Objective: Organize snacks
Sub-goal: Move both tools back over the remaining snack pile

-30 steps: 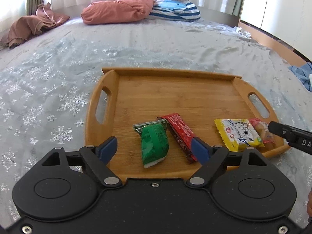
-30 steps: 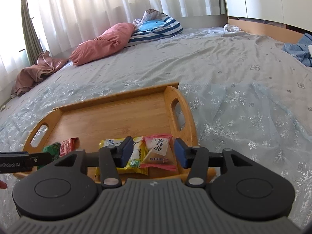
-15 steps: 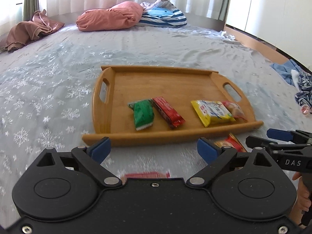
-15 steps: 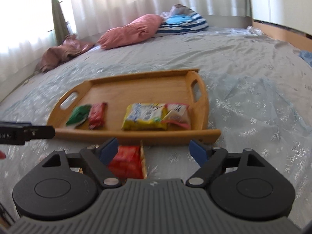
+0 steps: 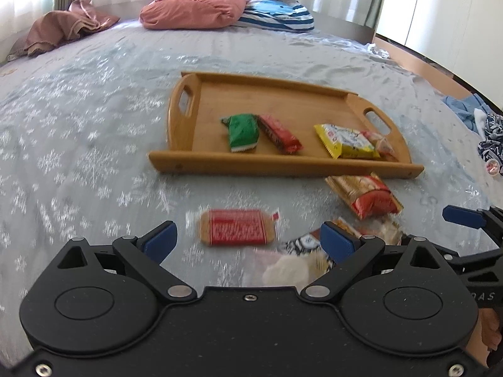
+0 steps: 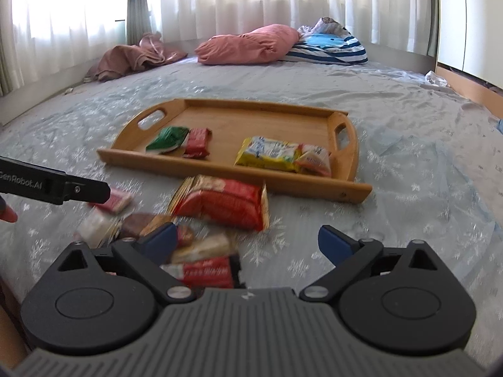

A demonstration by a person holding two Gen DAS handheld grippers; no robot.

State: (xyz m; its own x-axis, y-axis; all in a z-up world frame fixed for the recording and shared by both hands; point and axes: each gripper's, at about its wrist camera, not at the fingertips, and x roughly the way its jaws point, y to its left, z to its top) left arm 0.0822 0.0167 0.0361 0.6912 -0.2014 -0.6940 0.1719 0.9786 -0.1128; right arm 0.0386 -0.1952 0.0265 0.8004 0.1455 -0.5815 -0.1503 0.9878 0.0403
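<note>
Nearest me, both the left gripper (image 5: 248, 240) and the right gripper (image 6: 248, 240) have just been opening their jaws, now wide apart with nothing clamped. The loose snacks lie on the bedsheet (image 5: 78, 144) just beyond them: a red biscuit pack (image 5: 237, 226) at my left's 12 o'clock and a red crinkly bag (image 6: 223, 202) ahead of my right. I judge these light, crackly and crushable, best pinched across the sealed ends. Farther off at 12 o'clock, the wooden tray (image 6: 235, 119) holds four packets on the soft, yielding bed, pillows (image 6: 248, 44) beyond by the curtains.
</note>
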